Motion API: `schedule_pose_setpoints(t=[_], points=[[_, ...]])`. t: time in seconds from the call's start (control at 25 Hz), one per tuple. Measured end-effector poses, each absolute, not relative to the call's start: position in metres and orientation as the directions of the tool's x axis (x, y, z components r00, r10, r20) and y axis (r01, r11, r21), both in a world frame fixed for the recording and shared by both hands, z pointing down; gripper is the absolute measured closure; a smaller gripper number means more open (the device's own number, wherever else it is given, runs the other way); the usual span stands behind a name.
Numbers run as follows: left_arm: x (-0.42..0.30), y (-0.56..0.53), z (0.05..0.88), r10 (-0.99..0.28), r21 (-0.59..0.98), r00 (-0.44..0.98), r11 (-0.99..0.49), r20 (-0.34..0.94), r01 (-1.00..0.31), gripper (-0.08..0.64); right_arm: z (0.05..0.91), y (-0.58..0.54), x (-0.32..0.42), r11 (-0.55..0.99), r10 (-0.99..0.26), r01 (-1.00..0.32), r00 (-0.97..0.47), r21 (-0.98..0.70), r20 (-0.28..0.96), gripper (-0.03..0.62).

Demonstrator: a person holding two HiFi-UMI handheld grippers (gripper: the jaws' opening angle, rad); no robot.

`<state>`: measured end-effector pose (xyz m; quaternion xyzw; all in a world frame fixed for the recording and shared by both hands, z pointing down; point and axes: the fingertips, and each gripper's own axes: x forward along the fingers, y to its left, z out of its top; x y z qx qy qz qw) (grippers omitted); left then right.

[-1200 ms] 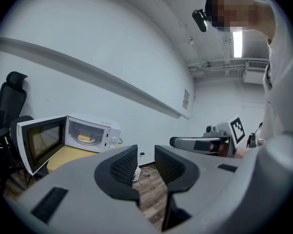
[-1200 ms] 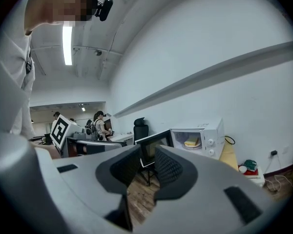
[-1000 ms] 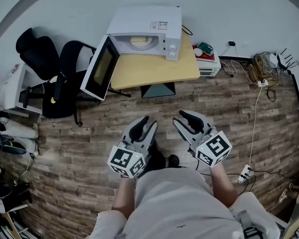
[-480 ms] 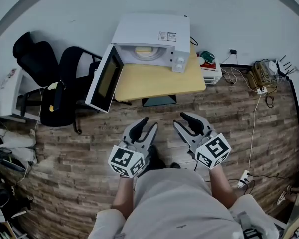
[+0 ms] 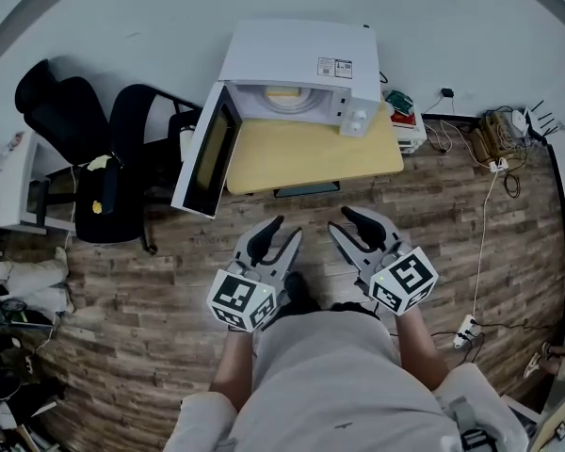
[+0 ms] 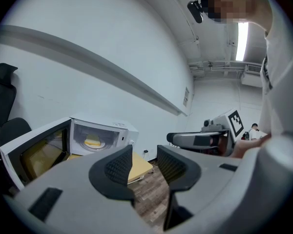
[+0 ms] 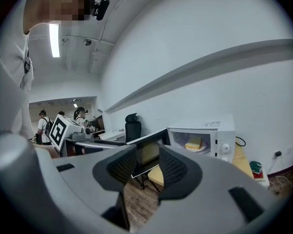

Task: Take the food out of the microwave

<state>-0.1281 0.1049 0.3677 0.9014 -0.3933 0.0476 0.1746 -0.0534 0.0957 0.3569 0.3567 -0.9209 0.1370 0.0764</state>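
Against the far wall stands the desk (image 5: pixel 311 153), and on it sits the microwave (image 5: pixel 297 59) with its door (image 5: pixel 207 158) swung fully open to the left. Both claws hang over the wooden floor (image 5: pixel 122 281), well apart from the desk. The left claw (image 5: pixel 286 227) is empty, its jaws parted by a modest gap. The right claw (image 5: pixel 337 219) has just been opening its jaws; they stand apart with nothing between them.

Inside the cavity a pale plate (image 7: pixel 205 147) rests on the floor of the oven, carrying the food (image 7: pixel 194 142), a yellowish block whose exact kind I cannot tell.

It looks soft and light, so pinching it directly would likely crush or smear it. The plate is probably stiff, smooth and breakable, which makes it the better handle. I would grip its near rim firmly and keep it level on the way out, since the block could slide.
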Motion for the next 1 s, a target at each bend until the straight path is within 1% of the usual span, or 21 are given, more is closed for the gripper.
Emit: schedule_pose_setpoints(t=[0.24,0.44,0.72,1.0], points=[[-0.148,0.096,0.380,-0.681,0.265,0.689,-0.636,0.250,-0.725,0.417,0.368,0.087,-0.076,0.704,-0.632,-0.678,-0.734,-0.210,0.249,0.450],[-0.152,0.091,0.390,-0.670,0.269,0.692,-0.637,0.270,-0.722,0.407,0.375,0.084,-0.080,0.695,-0.632,-0.686,-0.725,-0.214,0.272,0.449],[-0.138,0.080,0.404,-0.653,0.277,0.697,-0.640,0.296,-0.717,0.403,0.388,0.075,-0.066,0.682,-0.634,-0.693,-0.719,-0.234,0.284,0.448],[-0.115,0.049,0.414,-0.651,0.279,0.684,-0.625,0.329,-0.729,0.391,0.391,0.042,-0.046,0.685,-0.626,-0.683,-0.730,-0.253,0.275,0.448]])
